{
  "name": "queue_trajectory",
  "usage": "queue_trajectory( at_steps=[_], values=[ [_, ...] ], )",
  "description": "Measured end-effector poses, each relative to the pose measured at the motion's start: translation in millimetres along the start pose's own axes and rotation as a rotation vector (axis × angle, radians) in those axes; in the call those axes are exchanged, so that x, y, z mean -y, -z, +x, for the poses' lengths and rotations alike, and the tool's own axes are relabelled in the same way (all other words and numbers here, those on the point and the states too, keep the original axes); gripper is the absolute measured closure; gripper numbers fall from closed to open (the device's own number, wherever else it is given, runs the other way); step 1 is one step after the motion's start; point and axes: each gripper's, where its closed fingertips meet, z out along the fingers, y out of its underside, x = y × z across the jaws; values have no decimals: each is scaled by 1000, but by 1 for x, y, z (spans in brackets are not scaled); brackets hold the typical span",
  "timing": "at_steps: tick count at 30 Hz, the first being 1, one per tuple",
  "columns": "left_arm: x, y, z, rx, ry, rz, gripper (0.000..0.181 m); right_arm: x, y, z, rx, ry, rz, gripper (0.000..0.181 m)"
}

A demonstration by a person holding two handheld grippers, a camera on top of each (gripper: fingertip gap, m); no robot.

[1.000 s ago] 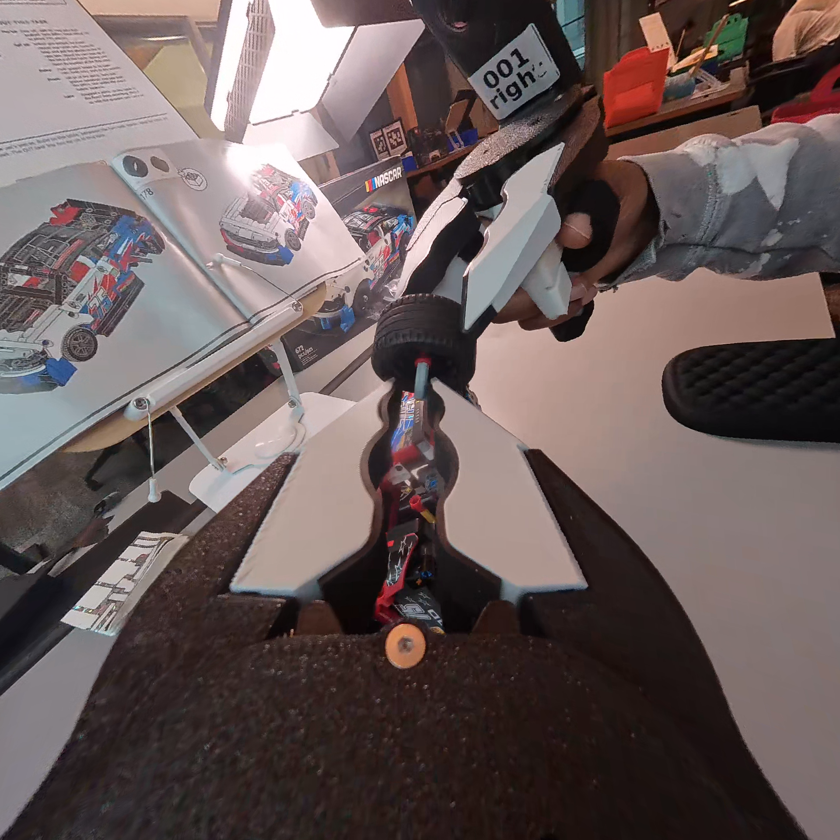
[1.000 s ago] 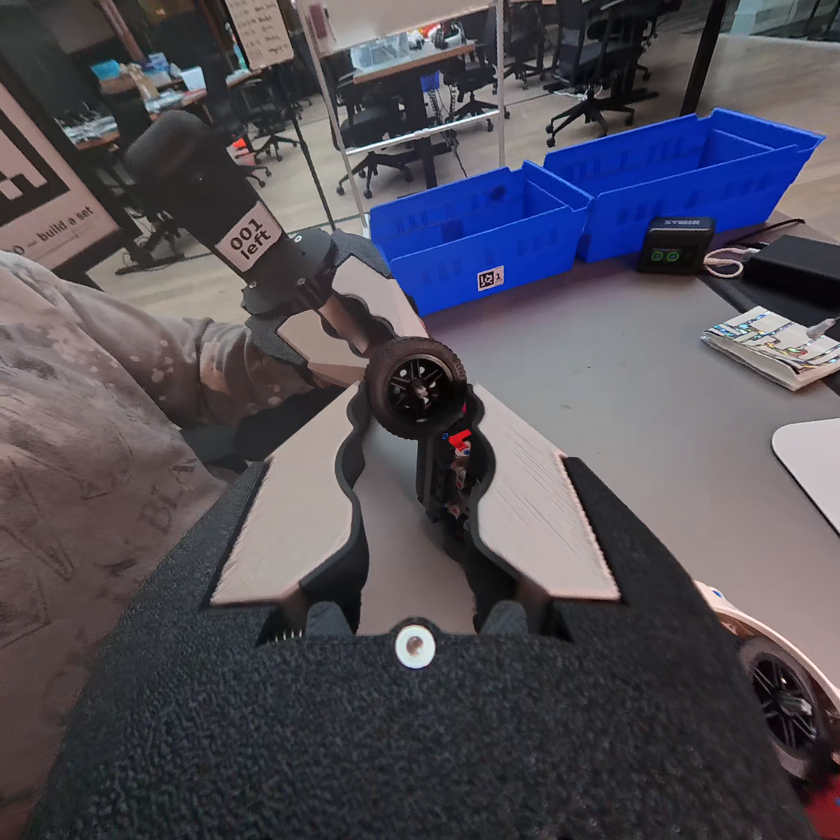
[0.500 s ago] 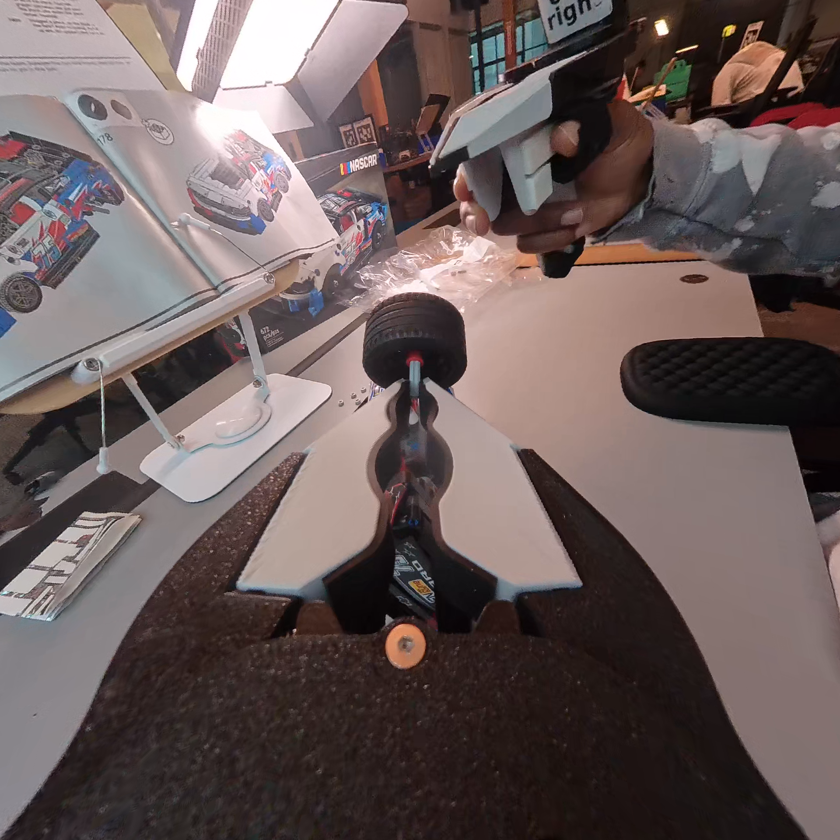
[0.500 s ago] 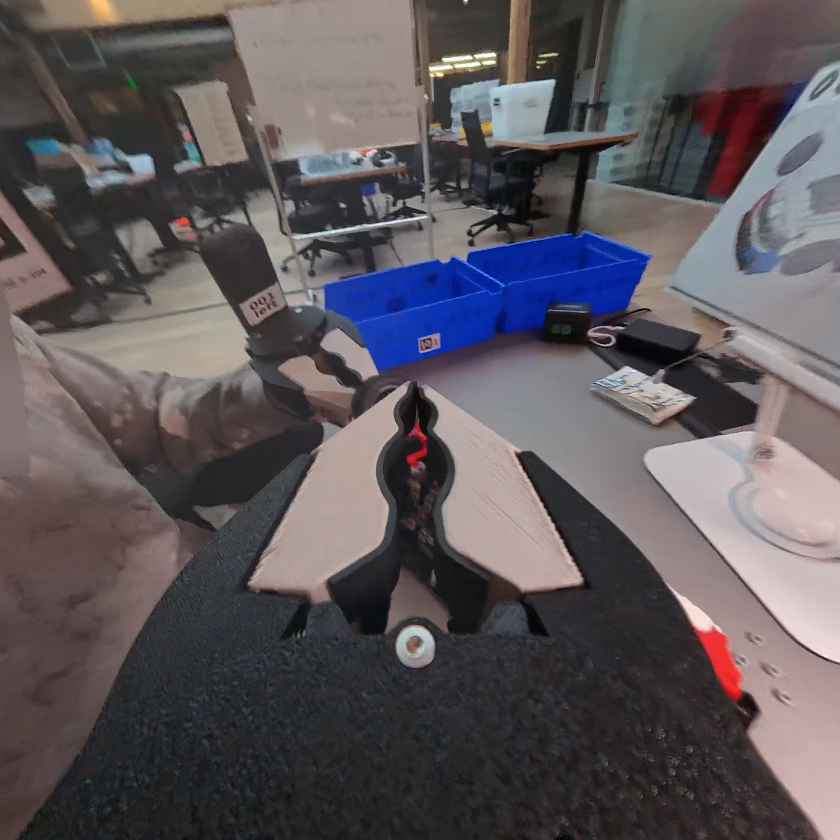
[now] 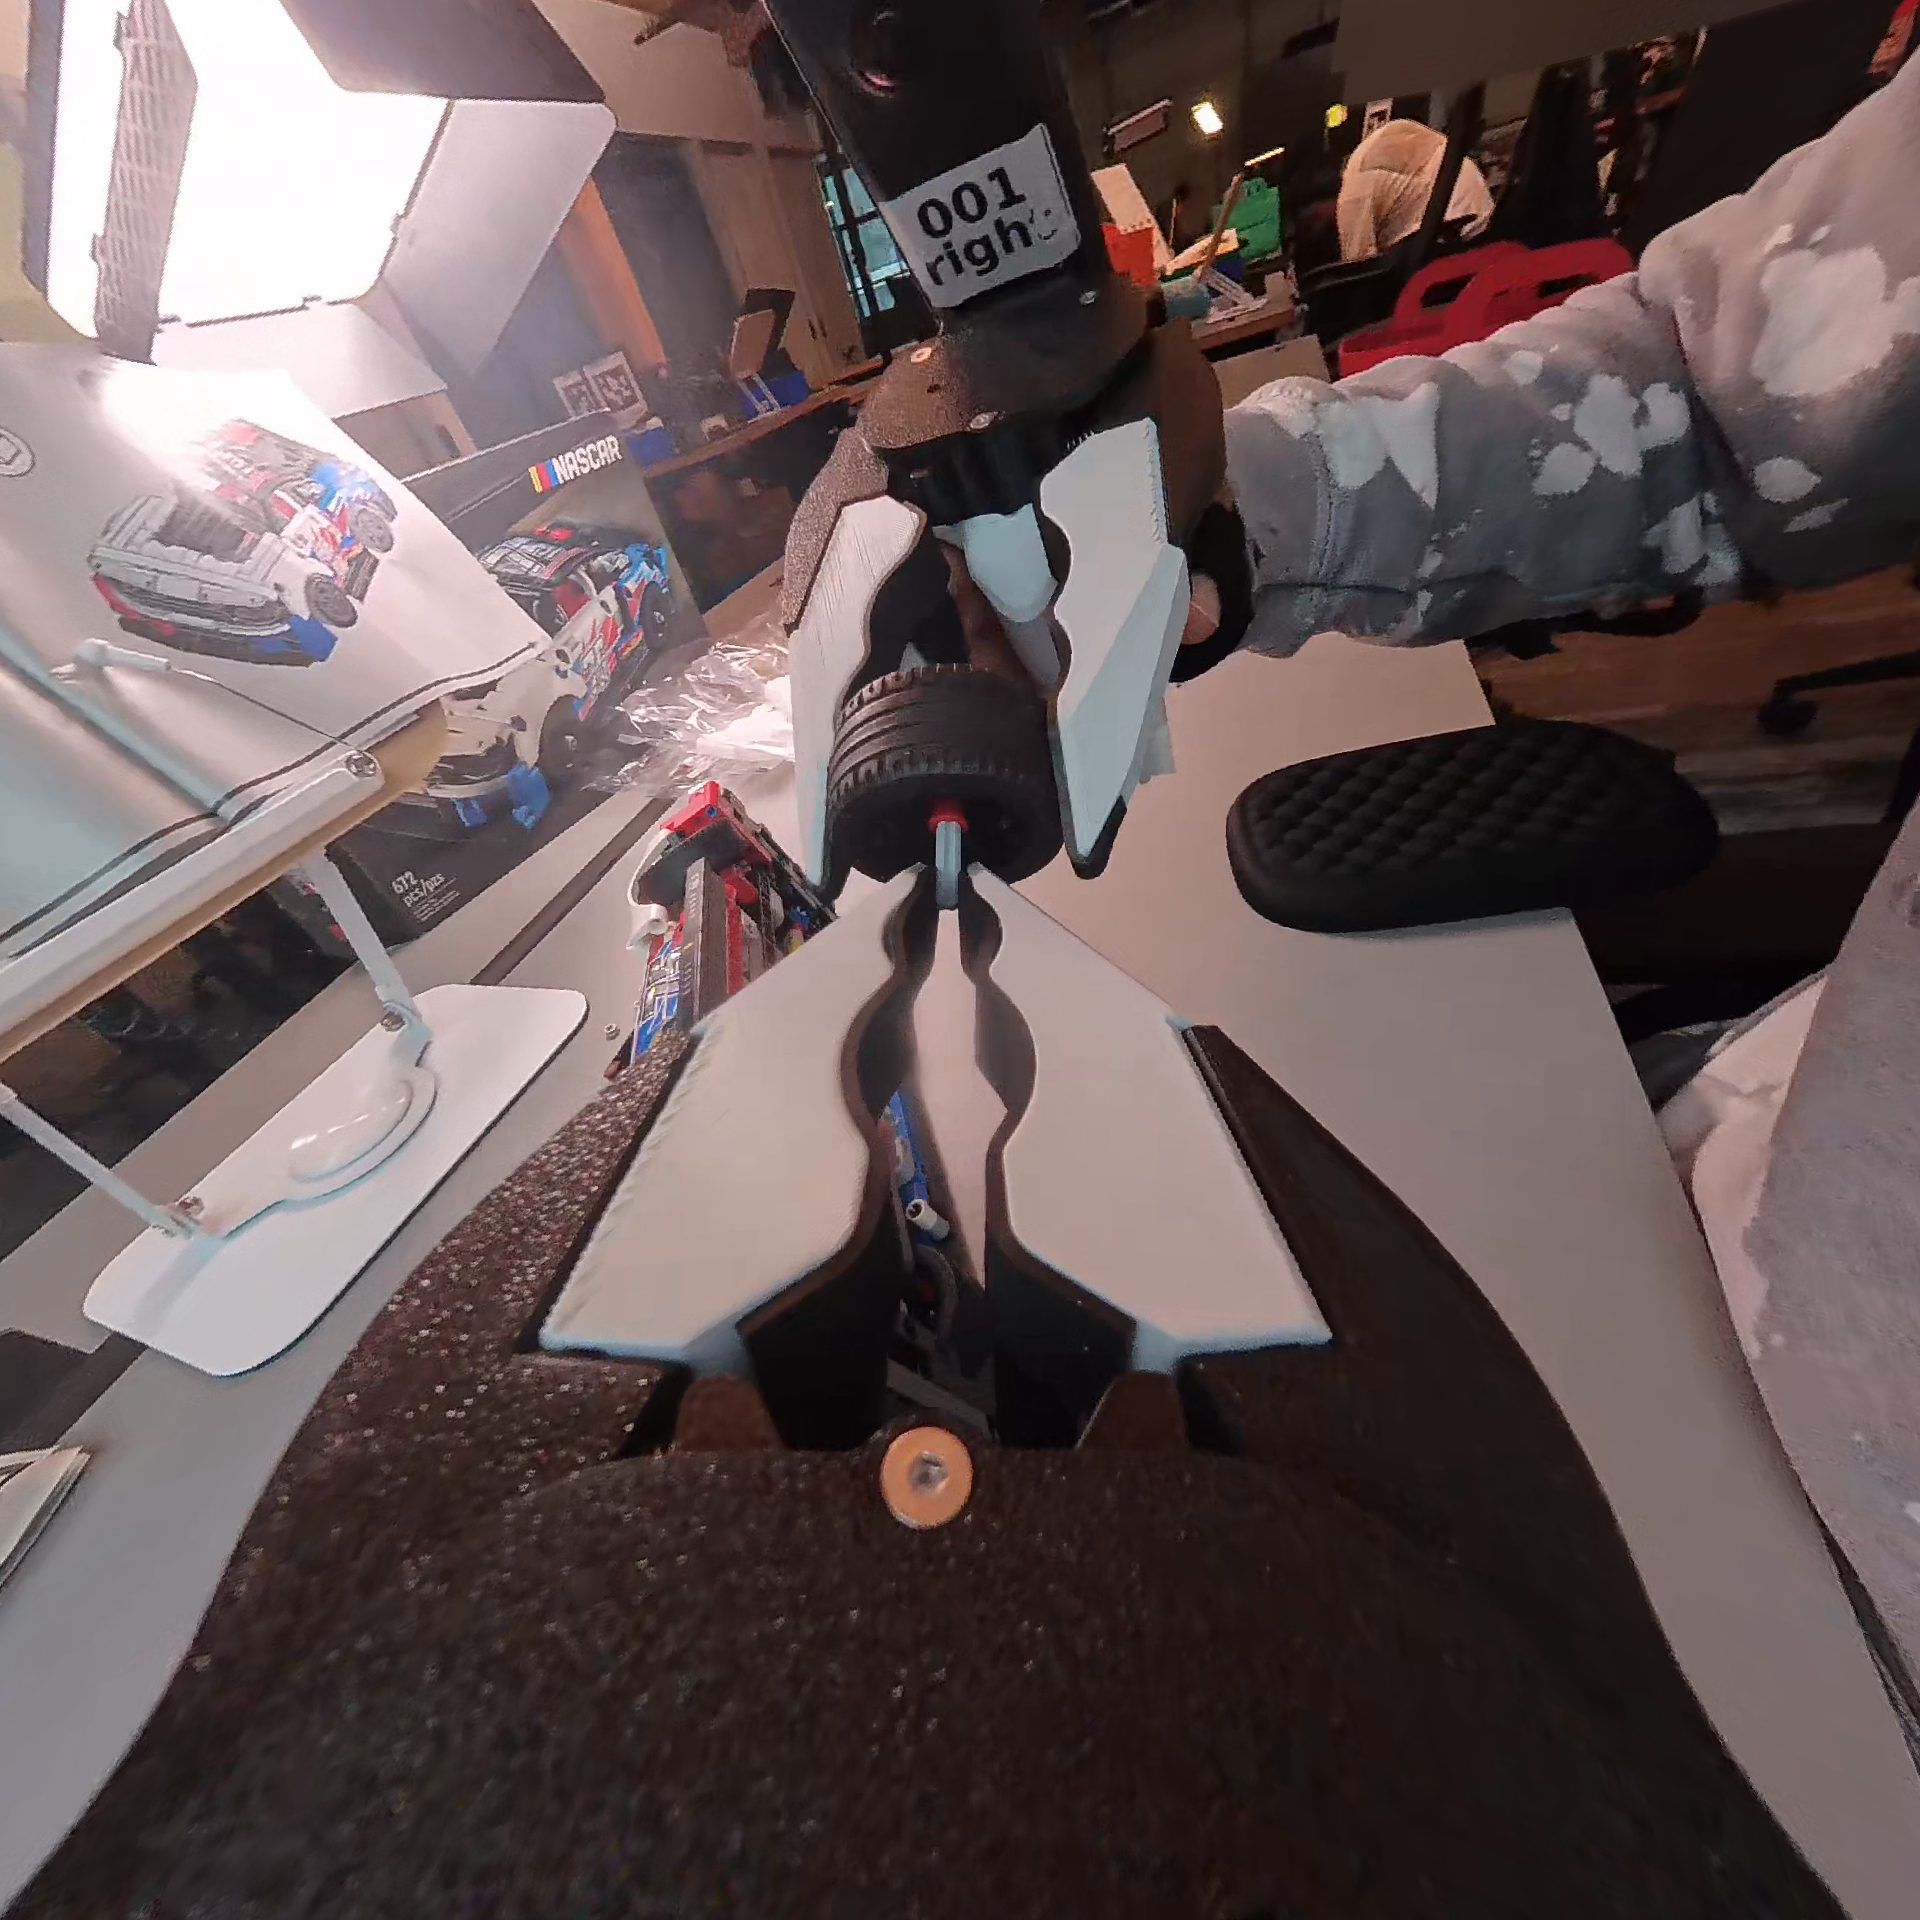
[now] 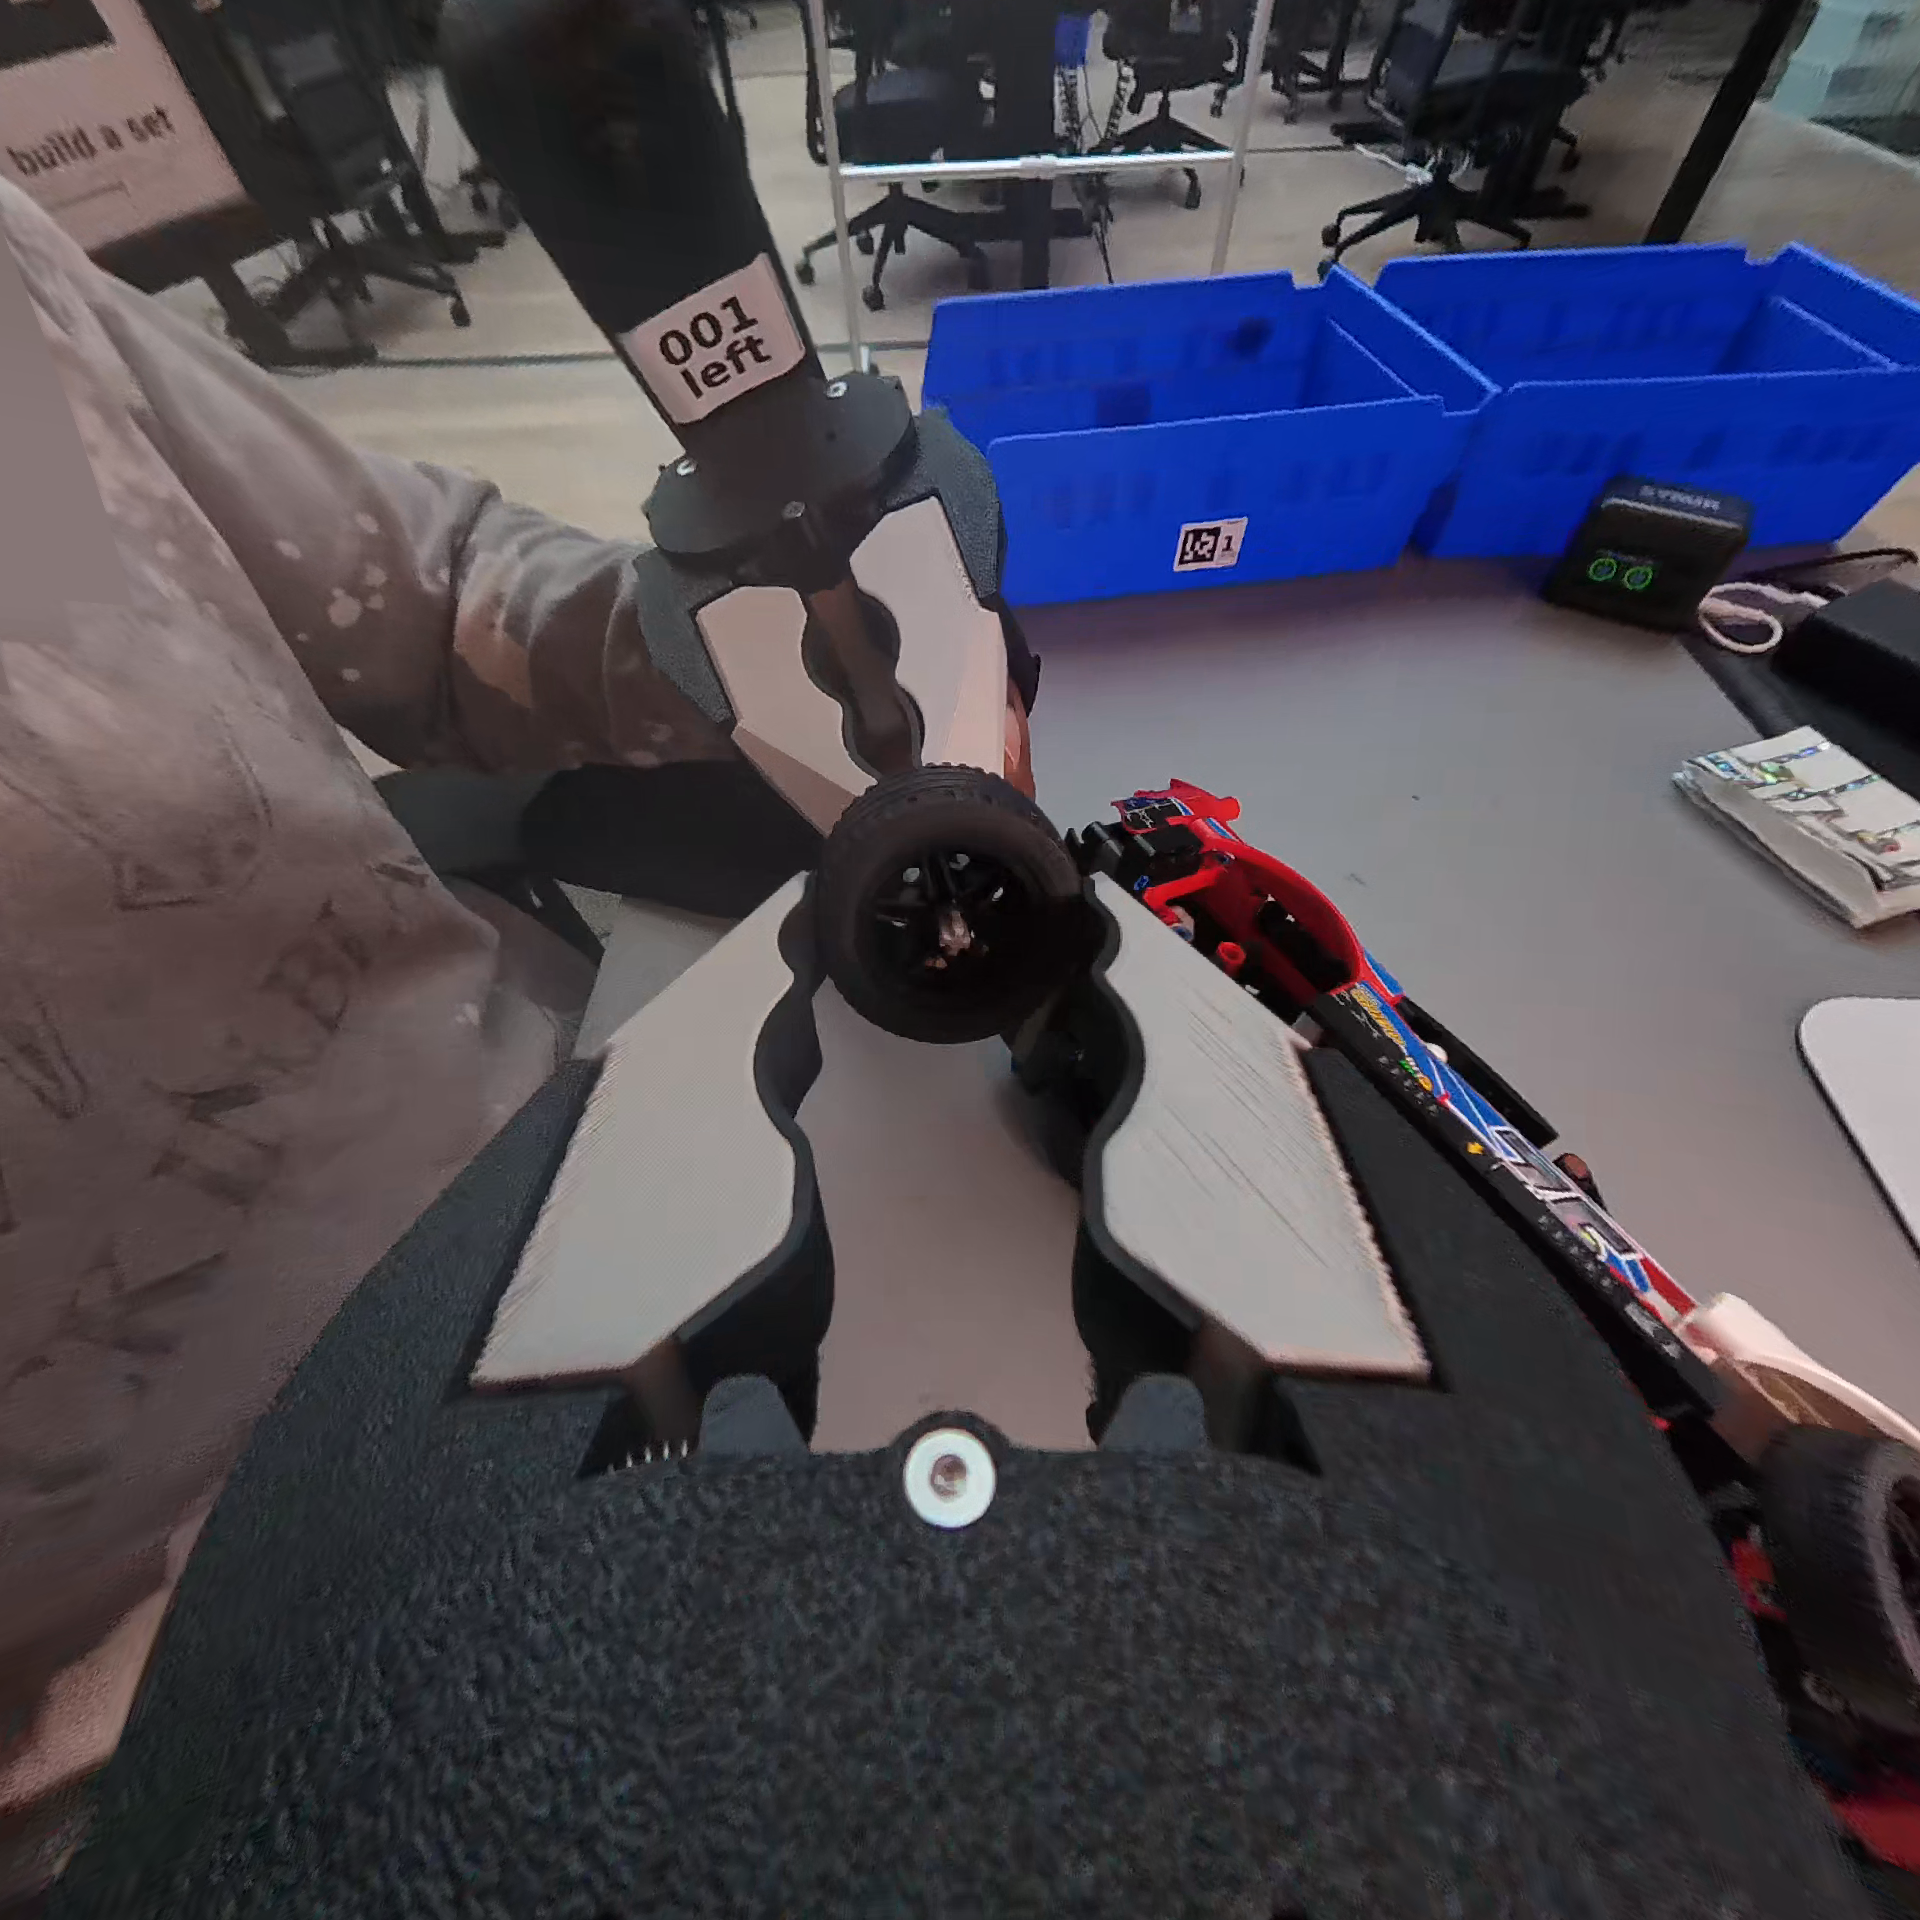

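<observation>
The left gripper (image 5: 951,894) has its jaws pressed together on a thin grey axle (image 5: 948,847) at the frame middle. The axle points straight ahead into a black toy wheel (image 5: 935,774). The right gripper (image 6: 951,951) has its jaws around the wheel's tread, one on each side. Half a second ago the right gripper was up high with its jaws together; now it is on the wheel. The toy car body (image 6: 1382,1023) lies on the grey surface (image 6: 1455,748).

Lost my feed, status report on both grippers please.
Left gripper shut on grey axle. Right gripper around black wheel, tread between fingers. Toy car on table beside.
</observation>
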Motion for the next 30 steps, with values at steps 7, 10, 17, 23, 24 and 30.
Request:
queue_trajectory(
  at_steps=[7,10,17,23,24,30],
  values=[
    [10,-2,3,-27,19,42,180,6,16,-5,-13,31,39,139],
    [-3,15,-12,14,73,31,180,20,60,17,-110,-35,173,140],
    [-18,17,-17,32,55,-13,179,-180,111,57,-376,-28,-720,135],
    [-24,15,-15,31,80,-22,179,-201,103,58,-344,-149,-647,134],
    [-25,15,-15,33,83,-23,179,-200,101,57,-338,-132,-645,134],
    [-28,13,-16,45,84,-32,179,-167,82,43,-249,-133,-478,134]
  ],
)
